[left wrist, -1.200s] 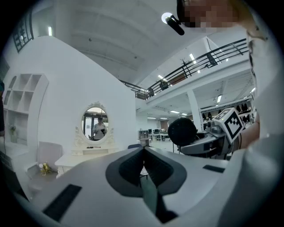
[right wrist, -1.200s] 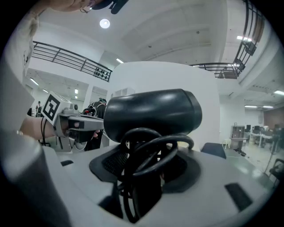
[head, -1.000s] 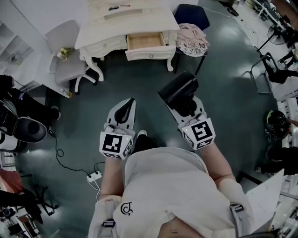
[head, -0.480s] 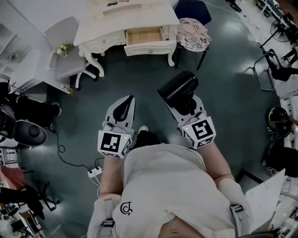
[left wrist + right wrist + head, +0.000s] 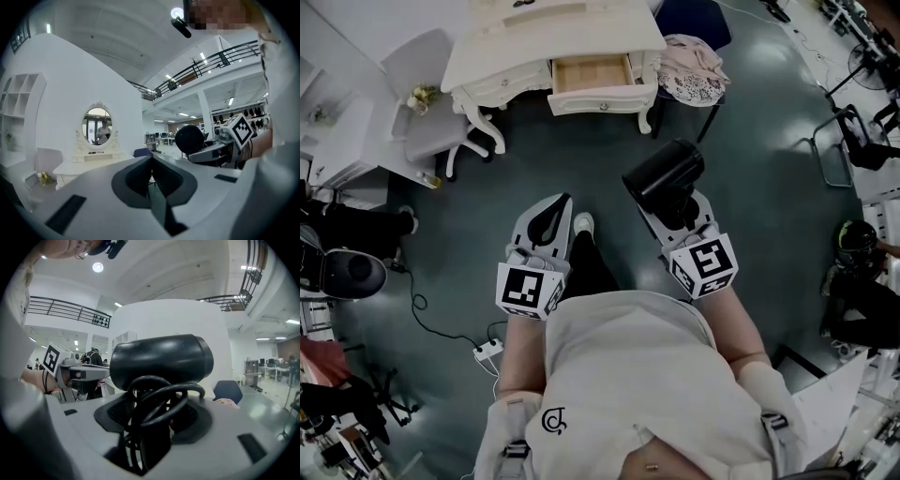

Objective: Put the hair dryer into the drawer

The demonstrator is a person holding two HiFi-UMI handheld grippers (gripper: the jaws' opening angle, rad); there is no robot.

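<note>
A black hair dryer (image 5: 663, 175) with its coiled cord (image 5: 157, 404) sits in my right gripper (image 5: 673, 208), which is shut on its handle; its barrel (image 5: 161, 357) fills the right gripper view. My left gripper (image 5: 551, 218) is shut with nothing between its jaws, held level beside the right one. Ahead stands a white dressing table (image 5: 558, 37) with one wooden drawer (image 5: 592, 76) pulled open. In the left gripper view the table (image 5: 89, 164) and its oval mirror (image 5: 97, 125) lie further ahead, with the right gripper (image 5: 220, 145) at the right.
A grey chair (image 5: 427, 117) stands left of the table, a dark chair with pale cloth (image 5: 692, 75) to its right. A power strip and cable (image 5: 487, 352) lie on the dark floor. Black equipment (image 5: 342, 253) lines the left side, office chairs (image 5: 858, 141) the right.
Both grippers and the person have moved toward the dressing table; the table and open drawer sit lower in the head view. One shoe now shows between the grippers.
</note>
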